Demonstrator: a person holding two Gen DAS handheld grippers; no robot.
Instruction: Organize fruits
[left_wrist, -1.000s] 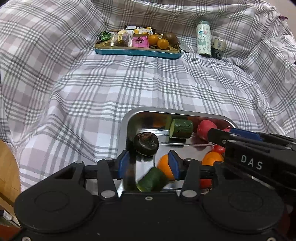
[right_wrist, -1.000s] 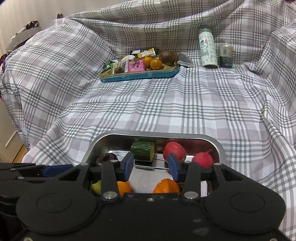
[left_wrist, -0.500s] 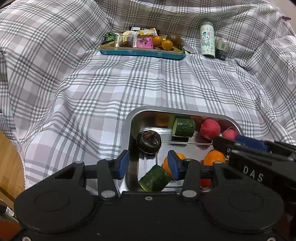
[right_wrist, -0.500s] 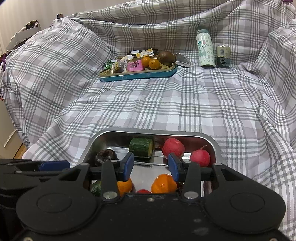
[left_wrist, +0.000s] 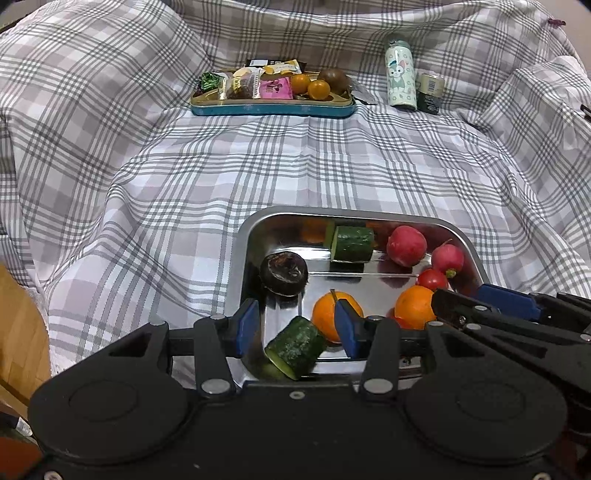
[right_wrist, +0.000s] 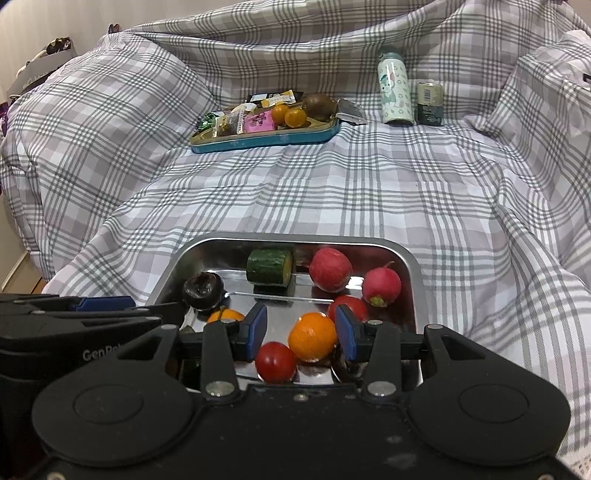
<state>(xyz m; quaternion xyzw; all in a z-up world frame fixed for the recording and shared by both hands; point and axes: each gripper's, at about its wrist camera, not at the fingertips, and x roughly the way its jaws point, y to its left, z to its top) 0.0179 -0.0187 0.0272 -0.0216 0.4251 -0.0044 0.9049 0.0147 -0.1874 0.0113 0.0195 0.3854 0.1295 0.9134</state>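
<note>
I am holding both my left tongs (left_wrist: 294, 326) and right tongs (right_wrist: 298, 328) wide and empty over the shiny steel tray (right_wrist: 413, 273), which is carrying two cucumber chunks (left_wrist: 295, 347), two oranges (right_wrist: 312, 336), two tomatoes (right_wrist: 275, 362), two radishes (right_wrist: 381, 286) and one wrinkled dark fruit (left_wrist: 283, 273). One rough cucumber chunk is lying between my left fingers, one orange between my right. At twelve o'clock, a blue tin (left_wrist: 273, 109) is sitting on plaid cloth (left_wrist: 147, 166).

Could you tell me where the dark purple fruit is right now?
In the left wrist view, the dark purple fruit sits against the steel tray's left wall, left of the far cucumber piece.
</note>
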